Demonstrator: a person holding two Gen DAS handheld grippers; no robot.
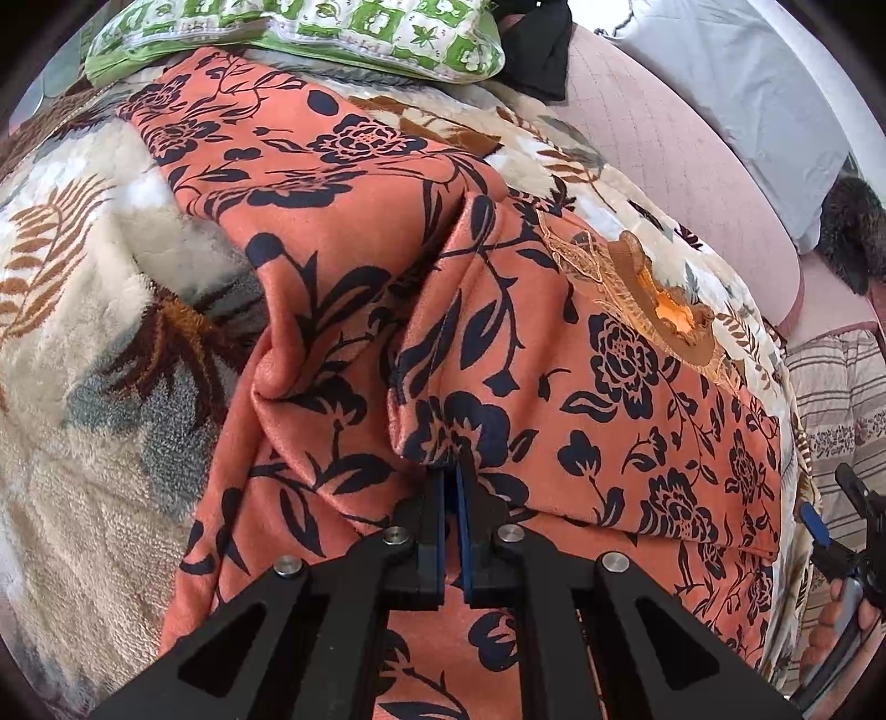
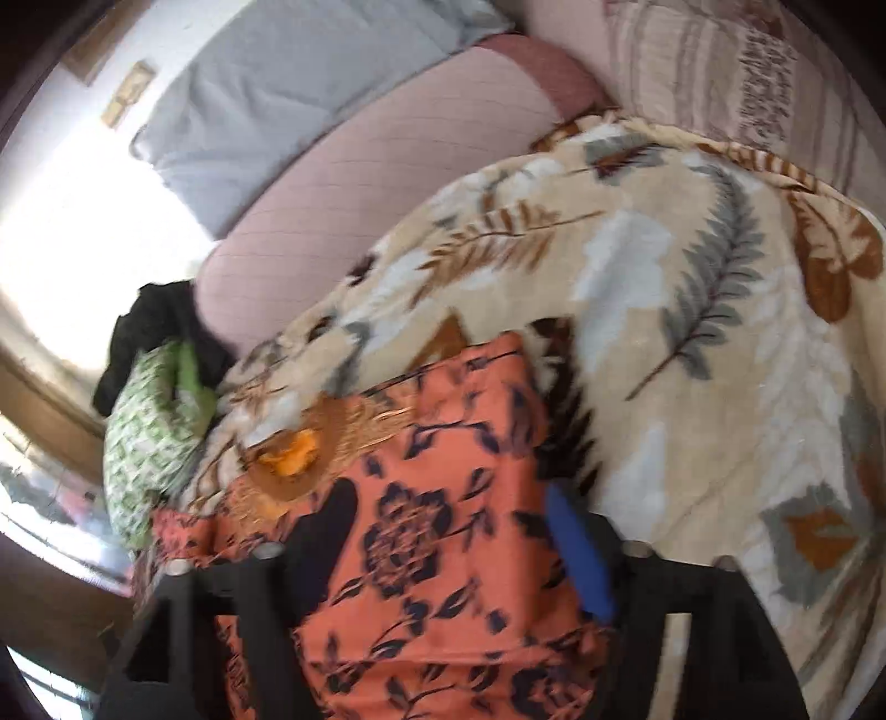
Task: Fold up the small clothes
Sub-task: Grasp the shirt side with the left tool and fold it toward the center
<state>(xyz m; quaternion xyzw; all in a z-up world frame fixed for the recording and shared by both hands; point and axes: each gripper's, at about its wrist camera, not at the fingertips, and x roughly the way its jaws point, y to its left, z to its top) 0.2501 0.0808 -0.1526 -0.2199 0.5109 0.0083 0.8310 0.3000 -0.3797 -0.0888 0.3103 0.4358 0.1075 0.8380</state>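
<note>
An orange garment with a dark blue flower print [image 1: 354,232] lies spread on a leaf-patterned fleece blanket [image 1: 83,343]. My left gripper [image 1: 451,476] is shut on a raised fold of this garment, and the cloth bunches into ridges in front of the jaws. An embroidered brown neckline with an orange opening [image 1: 670,310] sits at the garment's right edge. In the right wrist view the garment [image 2: 432,543] lies between the wide-apart fingers of my right gripper [image 2: 448,515], which is open over it. The neckline [image 2: 293,454] shows there too. My right gripper also shows in the left wrist view [image 1: 841,526].
A green and white patterned pillow [image 1: 310,33] lies at the far end of the bed. A black cloth [image 1: 540,50] lies beside it. A pink quilt [image 1: 681,166] and a grey pillow [image 1: 747,83] lie to the right. A striped cloth [image 1: 836,387] lies near the right gripper.
</note>
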